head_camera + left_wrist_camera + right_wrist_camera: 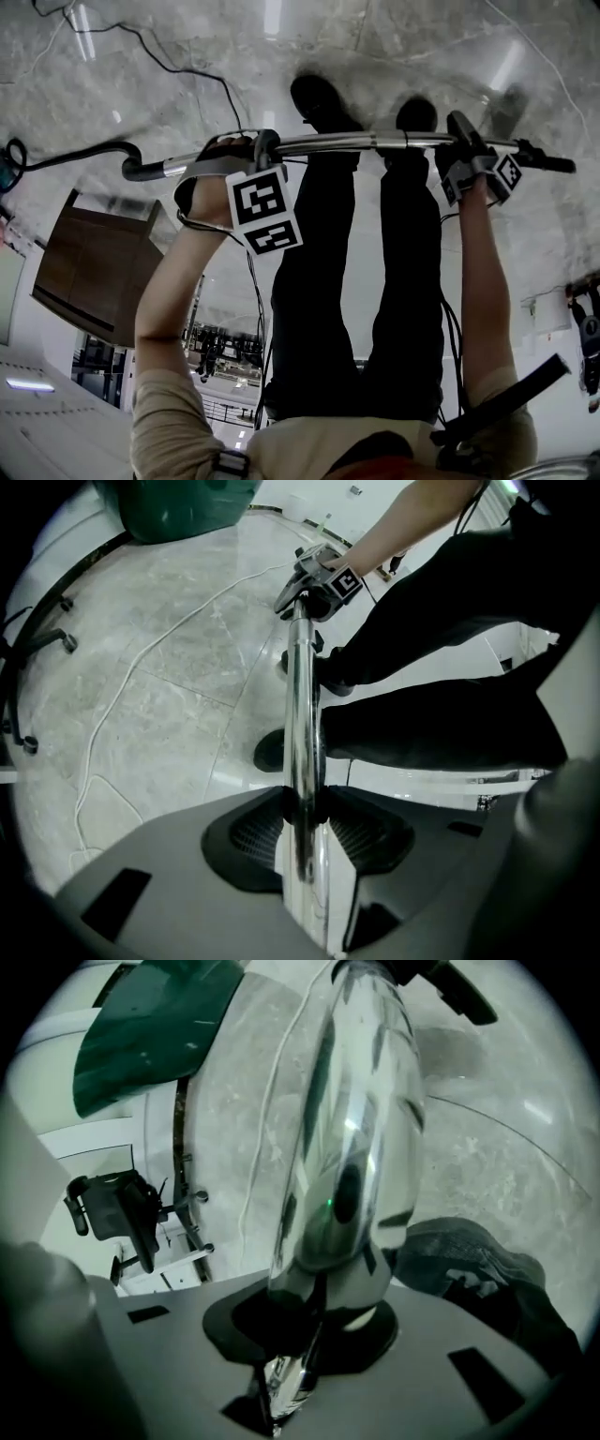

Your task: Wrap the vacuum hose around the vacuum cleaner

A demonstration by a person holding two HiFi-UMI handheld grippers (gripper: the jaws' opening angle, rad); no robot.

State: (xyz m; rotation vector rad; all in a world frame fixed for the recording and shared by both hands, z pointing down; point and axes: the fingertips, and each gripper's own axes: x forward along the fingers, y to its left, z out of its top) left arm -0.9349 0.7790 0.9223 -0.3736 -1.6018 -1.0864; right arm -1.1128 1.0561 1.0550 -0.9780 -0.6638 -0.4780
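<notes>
I hold the vacuum's chrome tube [337, 142] level in front of the person's legs, above the marble floor. My left gripper [258, 150] is shut on the tube near its left end, where a black hose [84, 155] curves away to the left. In the left gripper view the tube [302, 696] runs up from my left gripper [302, 803] to the right gripper [319, 578]. My right gripper [461, 141] grips the tube near its black right end [548, 164]. The right gripper view shows the tube [347, 1129] clamped in my right gripper [314, 1321].
The person's dark trousers and shoes [323, 103] stand just behind the tube. A brown box [94, 272] sits at the left. A white cable [122, 686] and a black cable [178, 66] lie on the floor. A dark green rounded body [178, 503] and a chair base [37, 639] stand farther off.
</notes>
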